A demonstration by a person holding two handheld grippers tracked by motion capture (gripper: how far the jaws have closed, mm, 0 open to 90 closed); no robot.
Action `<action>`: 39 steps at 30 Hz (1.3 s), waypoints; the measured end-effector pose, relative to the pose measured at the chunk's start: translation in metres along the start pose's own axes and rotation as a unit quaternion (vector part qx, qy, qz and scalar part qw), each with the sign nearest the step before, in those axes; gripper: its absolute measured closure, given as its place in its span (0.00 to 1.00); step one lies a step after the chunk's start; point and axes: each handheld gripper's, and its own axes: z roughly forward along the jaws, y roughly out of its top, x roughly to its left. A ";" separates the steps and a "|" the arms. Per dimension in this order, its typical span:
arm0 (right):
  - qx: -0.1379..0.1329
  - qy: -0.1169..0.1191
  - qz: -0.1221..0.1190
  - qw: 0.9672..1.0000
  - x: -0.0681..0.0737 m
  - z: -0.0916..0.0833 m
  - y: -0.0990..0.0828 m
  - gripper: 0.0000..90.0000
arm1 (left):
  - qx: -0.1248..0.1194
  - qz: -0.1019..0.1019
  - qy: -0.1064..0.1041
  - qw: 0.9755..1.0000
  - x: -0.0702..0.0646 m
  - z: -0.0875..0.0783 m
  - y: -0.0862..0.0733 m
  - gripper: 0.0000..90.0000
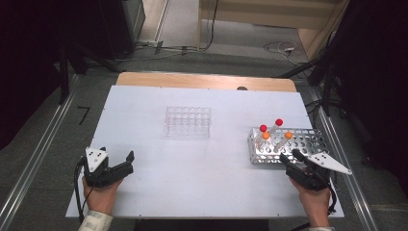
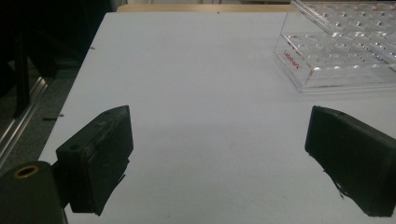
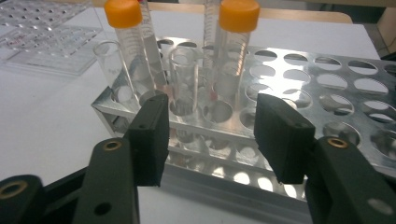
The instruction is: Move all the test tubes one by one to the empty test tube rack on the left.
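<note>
Nearest the person, the left gripper [image 1: 124,162] is held low over the bare white counter [image 1: 202,168], its fingers [image 2: 100,158] spread wide and released, with nothing between them; the right gripper [image 1: 291,158] is poised at the near edge of the metal rack [image 1: 308,142], its fingers [image 3: 149,135] partly drawn in but gripping nothing, the pads seen just short of the rack's front wall in the right gripper view; directly beyond that gap an uncapped clear tube [image 3: 183,79] is seated upright in the front rows, flanked by two orange-capped tubes [image 3: 128,46], with two red-capped tubes [image 1: 275,126] leaning behind them in the high view; farther off, near the middle of the counter, a clear plastic rack [image 1: 188,121] stands empty and well apart from the metal one. The uncapped tube is judged to be the likely target, and the risk lies in the crowding: since the tubes stand close together, a finger pushed in off-line could be driven against an orange-capped neighbour and tilt it; a grasp taken too low could catch the rack's top plate and drag the light rack along the counter; a slanted pull could jam the tube in its hole.
</note>
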 end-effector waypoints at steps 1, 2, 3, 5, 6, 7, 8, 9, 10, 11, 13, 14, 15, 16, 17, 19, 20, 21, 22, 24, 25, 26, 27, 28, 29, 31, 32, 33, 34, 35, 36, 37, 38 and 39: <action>0.000 0.001 -0.002 1.000 0.001 0.001 0.000 0.54 | 0.000 0.000 0.000 1.000 0.000 0.000 0.000 0.09; 0.000 0.002 -0.004 1.000 0.003 0.002 0.001 0.56 | 0.000 0.000 0.000 1.000 0.000 0.000 0.000 0.09; 0.000 0.003 -0.006 1.000 0.004 0.003 0.001 0.56 | -0.001 -0.001 0.000 1.000 0.000 0.000 0.000 0.09; -0.001 0.005 -0.007 1.000 0.005 0.004 0.002 0.57 | -0.001 -0.001 -0.001 1.000 0.000 0.000 0.000 0.09; 0.000 0.006 -0.009 1.000 0.007 0.007 0.002 0.59 | -0.001 -0.001 -0.001 1.000 0.000 0.000 0.000 0.09; 0.000 0.006 -0.010 1.000 0.009 0.009 0.003 0.60 | -0.001 -0.002 -0.001 1.000 0.000 0.000 0.000 0.09; -0.001 0.007 -0.012 1.000 0.009 0.010 0.003 0.62 | -0.001 -0.002 -0.002 1.000 0.001 -0.001 0.000 0.09; -0.001 0.007 -0.012 1.000 0.009 0.010 0.003 0.62 | -0.002 -0.003 -0.001 1.000 0.001 -0.001 0.000 0.09; -0.001 0.005 -0.015 1.000 0.011 0.013 0.004 0.65 | -0.002 -0.003 0.000 1.000 0.001 -0.001 0.000 0.09; -0.001 0.004 -0.015 1.000 0.011 0.014 0.004 0.66 | -0.002 -0.003 0.000 1.000 0.001 -0.001 0.000 0.09; -0.003 0.004 -0.017 1.000 0.012 0.016 0.004 0.69 | -0.001 -0.003 0.000 1.000 0.001 0.000 0.000 0.09; -0.002 0.004 -0.017 1.000 0.013 0.016 0.005 0.70 | -0.001 -0.003 0.000 1.000 0.001 0.000 0.000 0.09; -0.003 0.003 -0.017 1.000 0.013 0.017 0.005 0.71 | -0.001 -0.003 0.000 1.000 0.001 0.000 0.000 0.09; -0.003 0.004 -0.017 1.000 0.013 0.018 0.005 0.72 | -0.001 -0.002 0.000 1.000 0.001 0.000 0.000 0.09; -0.003 0.002 -0.019 1.000 0.014 0.019 0.005 0.73 | 0.000 -0.002 0.000 1.000 0.001 0.000 0.000 0.09; -0.003 0.000 -0.020 1.000 0.014 0.019 0.006 0.75 | -0.001 -0.002 -0.001 1.000 0.000 0.000 0.000 0.09; -0.001 -0.002 -0.020 1.000 0.014 0.021 0.006 0.76 | -0.001 -0.002 -0.001 1.000 0.000 0.000 0.000 0.09; -0.001 -0.002 -0.021 1.000 0.014 0.021 0.006 0.77 | -0.001 -0.002 -0.001 1.000 0.000 0.000 0.000 0.09; -0.001 -0.002 -0.021 1.000 0.014 0.021 0.006 0.77 | -0.001 -0.002 0.000 1.000 0.000 0.000 0.000 0.09; -0.001 -0.005 -0.020 1.000 0.014 0.022 0.006 0.80 | 0.000 -0.001 0.000 1.000 0.000 0.000 0.000 0.09; -0.001 -0.006 -0.019 1.000 0.014 0.022 0.007 0.80 | 0.000 -0.001 0.000 1.000 0.000 0.000 0.000 0.09; -0.002 -0.007 -0.020 1.000 0.015 0.022 0.007 0.80 | 0.000 -0.001 0.000 1.000 0.000 0.000 0.000 0.09; -0.002 -0.007 -0.020 1.000 0.015 0.022 0.007 0.80 | 0.000 -0.001 0.000 1.000 0.000 0.000 0.000 0.09; -0.004 -0.006 -0.021 1.000 0.015 0.022 0.008 0.81 | 0.000 -0.001 0.000 1.000 0.000 0.000 0.000 0.09; -0.005 -0.006 -0.022 1.000 0.016 0.021 0.008 0.81 | -0.001 -0.002 -0.001 1.000 0.000 0.000 0.000 0.09; -0.009 -0.005 -0.023 1.000 0.017 0.019 0.011 0.81 | -0.002 -0.001 0.000 1.000 0.000 -0.001 0.000 0.09; -0.010 -0.006 -0.025 1.000 0.018 0.018 0.013 0.81 | -0.001 -0.001 -0.001 1.000 0.000 -0.001 0.000 0.09; -0.012 -0.006 -0.025 1.000 0.018 0.015 0.015 0.81 | -0.002 -0.001 0.000 1.000 0.001 -0.001 0.000 0.09; -0.020 -0.007 -0.021 1.000 0.019 0.010 0.020 0.81 | -0.002 -0.001 0.000 1.000 0.001 -0.001 0.000 0.09; -0.025 -0.006 -0.020 0.999 0.019 0.007 0.022 0.81 | -0.002 -0.002 0.001 1.000 0.001 0.000 0.000 0.09; -0.025 -0.006 -0.020 0.999 0.019 0.007 0.022 0.81 | -0.002 -0.002 0.000 1.000 0.001 0.000 0.000 0.09; -0.029 -0.007 -0.020 0.999 0.019 0.004 0.025 0.81 | -0.002 -0.002 0.000 1.000 0.001 0.000 0.000 0.09; -0.033 -0.007 -0.020 0.999 0.020 0.002 0.027 0.81 | -0.002 -0.002 0.000 1.000 0.001 -0.001 0.001 0.09; -0.040 -0.007 -0.019 0.999 0.020 -0.004 0.030 0.81 | -0.003 -0.002 0.000 1.000 0.001 -0.001 0.001 0.09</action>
